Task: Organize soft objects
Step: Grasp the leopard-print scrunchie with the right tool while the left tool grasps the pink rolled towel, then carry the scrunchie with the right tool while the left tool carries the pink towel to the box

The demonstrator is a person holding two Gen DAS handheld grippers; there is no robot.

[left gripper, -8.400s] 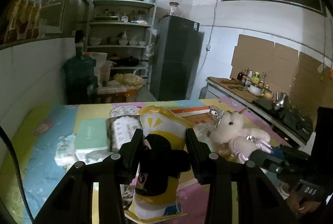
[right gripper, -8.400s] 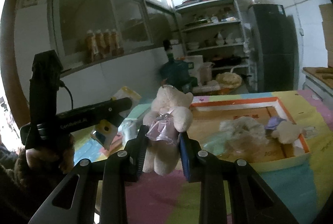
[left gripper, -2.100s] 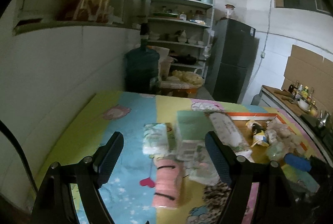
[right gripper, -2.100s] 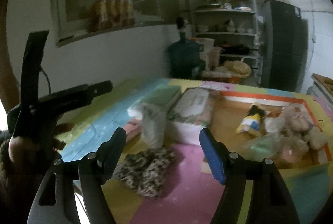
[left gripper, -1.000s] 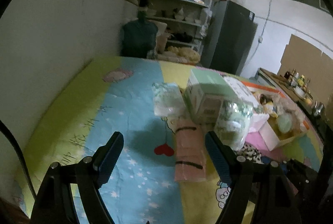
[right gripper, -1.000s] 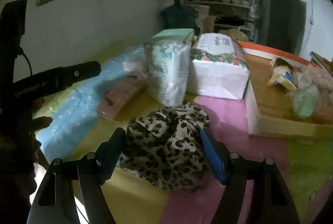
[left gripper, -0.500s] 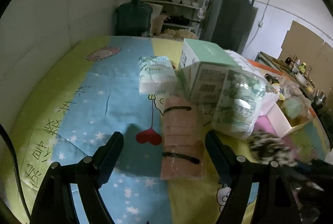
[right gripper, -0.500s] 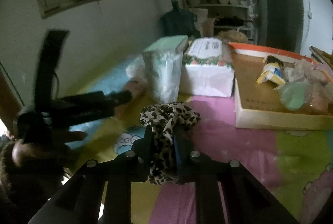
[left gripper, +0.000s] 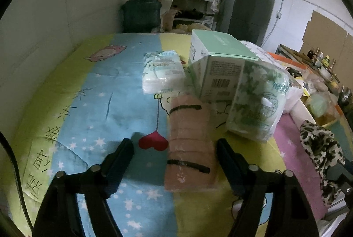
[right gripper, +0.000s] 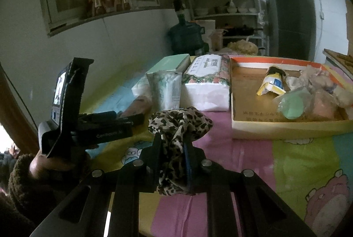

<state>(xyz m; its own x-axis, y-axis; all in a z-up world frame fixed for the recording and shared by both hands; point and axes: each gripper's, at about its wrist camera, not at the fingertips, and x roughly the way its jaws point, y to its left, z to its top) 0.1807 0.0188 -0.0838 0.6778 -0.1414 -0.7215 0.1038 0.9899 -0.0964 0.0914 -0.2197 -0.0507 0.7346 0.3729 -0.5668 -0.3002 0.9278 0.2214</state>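
Colourful cartoon mat (left gripper: 92, 104) covers the surface under both your tools. Your right gripper (right gripper: 173, 148) is clamped on the leopard-print cloth (right gripper: 178, 124), lifted clear of the mat. Your left gripper (left gripper: 174, 157) is spread wide, its fingers either side of the pink rolled towel (left gripper: 189, 144) lying on the mat. Beyond sit tissue packs (left gripper: 256, 100), a green box (left gripper: 216, 60) and the cardboard tray (right gripper: 286, 126) of soft items.

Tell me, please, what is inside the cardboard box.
The cardboard box holds a yellow snack bag, a green round item in clear plastic, an orange-pink item and beige plush toys. Anything beneath this pile is covered.
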